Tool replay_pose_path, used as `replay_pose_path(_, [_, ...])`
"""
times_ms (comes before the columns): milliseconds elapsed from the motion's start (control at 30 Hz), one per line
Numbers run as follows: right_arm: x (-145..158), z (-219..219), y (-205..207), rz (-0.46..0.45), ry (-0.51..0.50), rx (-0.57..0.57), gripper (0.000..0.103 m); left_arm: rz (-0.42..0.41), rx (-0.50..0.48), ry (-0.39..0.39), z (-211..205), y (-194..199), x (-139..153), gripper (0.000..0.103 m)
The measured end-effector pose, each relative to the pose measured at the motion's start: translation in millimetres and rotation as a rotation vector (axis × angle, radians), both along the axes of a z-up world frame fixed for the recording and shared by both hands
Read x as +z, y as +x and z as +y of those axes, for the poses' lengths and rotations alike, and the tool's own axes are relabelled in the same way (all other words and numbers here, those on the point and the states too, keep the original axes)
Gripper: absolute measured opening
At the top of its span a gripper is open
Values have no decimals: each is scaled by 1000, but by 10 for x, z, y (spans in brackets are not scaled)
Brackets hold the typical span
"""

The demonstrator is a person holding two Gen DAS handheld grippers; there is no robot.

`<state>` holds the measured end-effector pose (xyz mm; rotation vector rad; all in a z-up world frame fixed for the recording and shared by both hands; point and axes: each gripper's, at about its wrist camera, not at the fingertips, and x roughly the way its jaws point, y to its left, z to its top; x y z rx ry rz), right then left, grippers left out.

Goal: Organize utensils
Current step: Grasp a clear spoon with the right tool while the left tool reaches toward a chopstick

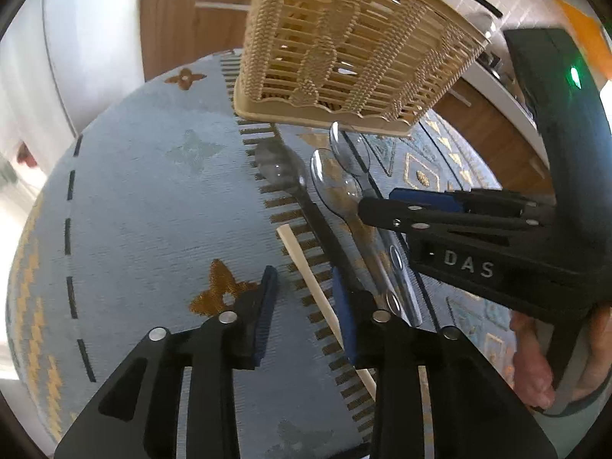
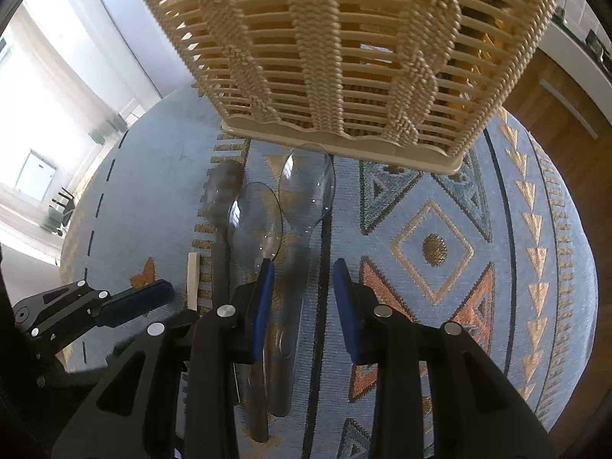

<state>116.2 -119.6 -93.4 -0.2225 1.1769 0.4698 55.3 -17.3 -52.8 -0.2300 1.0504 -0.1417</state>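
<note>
Three clear plastic spoons lie side by side on the patterned cloth below a beige slatted basket [image 1: 344, 46] [image 2: 352, 46]: a left spoon [image 1: 283, 170] [image 2: 223, 191], a middle spoon [image 1: 336, 183] [image 2: 255, 222] and a right spoon [image 1: 350, 149] [image 2: 306, 187]. A pale wooden stick [image 1: 306, 267] [image 2: 193, 279] lies left of them. My left gripper [image 1: 306, 306] is open over the stick and the left spoon's handle. My right gripper [image 2: 304, 298] is open with its fingers on either side of the right spoon's handle; it also shows in the left wrist view [image 1: 428, 206].
The blue woven cloth [image 2: 432, 248] with gold and orange patterns covers a round table. Wooden cabinets [image 1: 183, 30] stand behind it. A white counter edge [image 1: 497, 88] runs at the right. A hand [image 1: 535, 359] holds the right gripper's handle.
</note>
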Motion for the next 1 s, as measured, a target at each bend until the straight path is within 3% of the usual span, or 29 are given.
replay_pose_path(133, [-50, -12, -30, 6, 0, 1, 11, -18, -29, 117, -234, -30, 17, 36])
replay_pose_path(200, [-81, -108, -41, 27, 32, -2, 11, -22, -39, 146, -280, -31, 13, 36])
replay_pose_path(533, [-103, -186, -114, 16, 11, 0, 11, -33, -45, 204, -436, 44, -8, 36])
replay_pose_path(567, [-102, -173, -121, 11, 8, -1, 11, -33, -50, 206, -460, 68, -11, 32])
replay_pose_path(667, [-91, -189, -143, -3, 7, 4, 11, -29, -60, 181, -483, 66, 8, 7])
replay_pose_path(867, [-94, -426, -174, 47, 107, -34, 10, -7, -17, 0, -204, 137, -18, 0])
replay_pose_path(1000, [-88, -475, -164, 60, 132, -43, 10, 1, -25, -61, -66, 181, -45, 0])
